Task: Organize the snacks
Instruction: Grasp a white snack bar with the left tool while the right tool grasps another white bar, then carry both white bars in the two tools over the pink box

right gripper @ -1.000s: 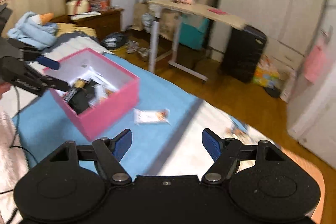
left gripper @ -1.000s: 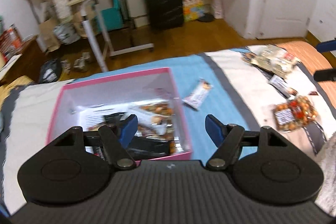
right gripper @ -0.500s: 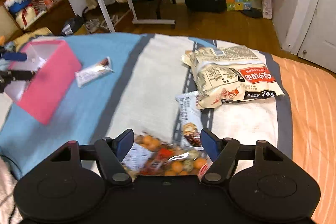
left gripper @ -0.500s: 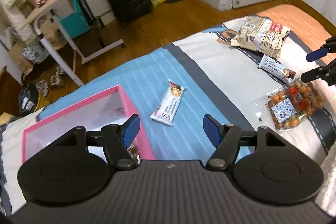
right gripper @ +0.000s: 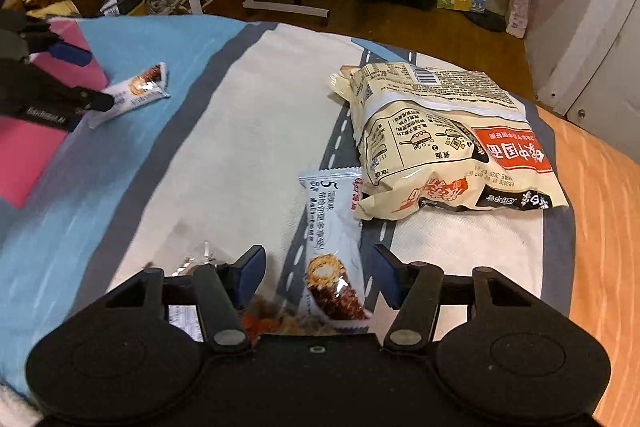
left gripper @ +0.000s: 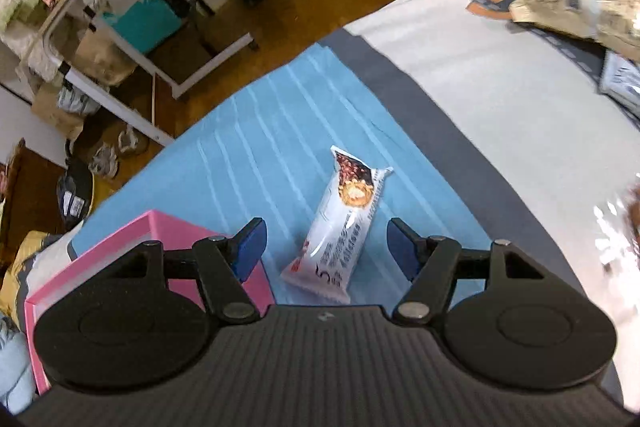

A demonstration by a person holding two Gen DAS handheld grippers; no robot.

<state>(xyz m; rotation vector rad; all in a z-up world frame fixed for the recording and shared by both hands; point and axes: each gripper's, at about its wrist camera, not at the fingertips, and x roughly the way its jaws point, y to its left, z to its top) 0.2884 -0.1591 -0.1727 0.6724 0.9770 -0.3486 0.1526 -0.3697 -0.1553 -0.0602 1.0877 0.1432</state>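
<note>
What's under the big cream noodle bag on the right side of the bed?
The cream noodle bag lies on the bed cover, its lower left corner overlapping the top right corner of a white snack bar. A second cream packet pokes out behind; anything else beneath is hidden.

pink box (left gripper: 120, 251) perhaps crowds left hand-held gripper (left gripper: 324, 247).

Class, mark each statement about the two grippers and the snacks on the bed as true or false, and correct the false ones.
1. The left gripper is open around a snack bar. True.
2. The right gripper is shut on a snack bar. False: it is open.
3. The pink box lies beside the left gripper. True.
4. The big noodle bag sits inside the box. False: it lies on the bed.
</note>
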